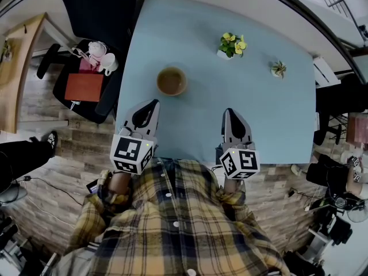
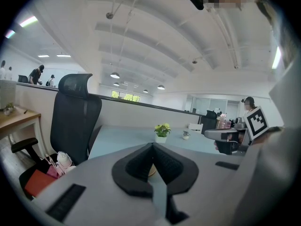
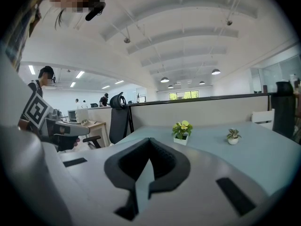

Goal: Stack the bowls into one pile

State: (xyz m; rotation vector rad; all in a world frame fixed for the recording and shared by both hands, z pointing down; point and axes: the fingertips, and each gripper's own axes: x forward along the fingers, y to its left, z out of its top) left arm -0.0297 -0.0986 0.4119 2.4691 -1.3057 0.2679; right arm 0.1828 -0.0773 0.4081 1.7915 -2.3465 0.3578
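On the pale blue table [image 1: 276, 125] the brown bowl [image 1: 171, 81] sits toward the left edge, with bare tabletop all round it. A potted yellow flower [image 1: 232, 45] and a small succulent [image 1: 279, 69] stand well apart to its right, nearer the far edge. Both grippers hover over the near edge. The left gripper [image 1: 154, 103] points at the bowl, near but not touching, and the right gripper [image 1: 229, 111] is farther off. Each has its jaws pressed together on nothing. A black office chair [image 1: 95, 10] stands off the table's left side.
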